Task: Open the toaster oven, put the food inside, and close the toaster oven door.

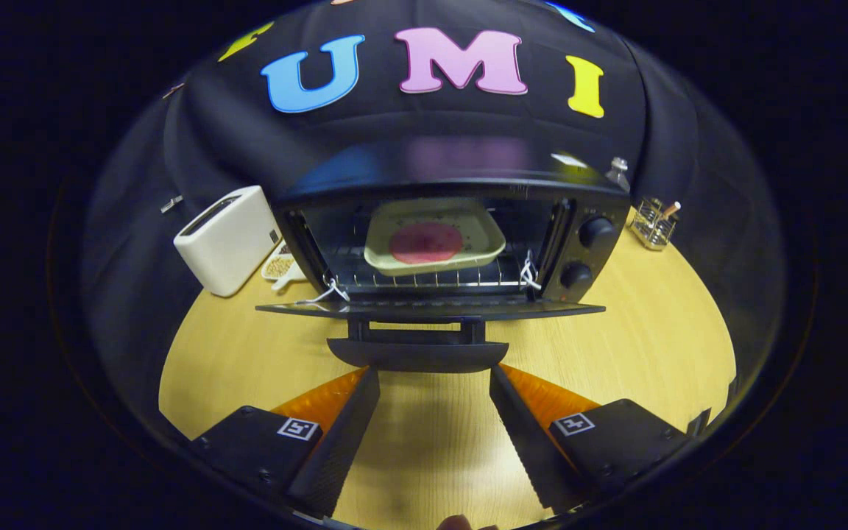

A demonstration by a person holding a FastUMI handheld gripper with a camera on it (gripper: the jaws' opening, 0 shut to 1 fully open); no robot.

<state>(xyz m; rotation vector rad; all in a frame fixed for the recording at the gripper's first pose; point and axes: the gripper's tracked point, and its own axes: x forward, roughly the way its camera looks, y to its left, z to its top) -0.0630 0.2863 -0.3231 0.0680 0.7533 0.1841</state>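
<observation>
1. Sitting on the wire rack point(424, 280) inside the toaster oven point(439, 235) is a pale tray point(435, 239) with a round pink piece of food point(426, 244) on it. The food is in place, so by my reading the first two steps are done.
2. The oven door point(431, 309) hangs fully open, lying flat and level out from the oven's front, with its handle point(418, 355) at the near edge. Closing it is the one step left.
3. The gripper point(435, 390) has its jaws spread wide and holds nothing. Both fingertips sit just short of the door handle, one toward each of its ends; I cannot tell whether they touch it.
4. Judgement: the next move calls for getting under the handle or door edge and lifting it up to the oven front. Two white cords point(528, 274) at the door hinges should be watched for snagging.
5. Two black knobs point(596, 232) sit on the oven's right panel.
6. The oven stands toward the back edge of a light wooden desk point(652, 346). A white toaster point(227, 239) stands to its left, with a small dish of grains point(282, 266) between them.
7. A wire holder point(654, 224) is near the desk's back right edge; a small bottle point(618, 173) shows behind the oven.
8. Black cloth walls close off the booth behind the desk.
</observation>
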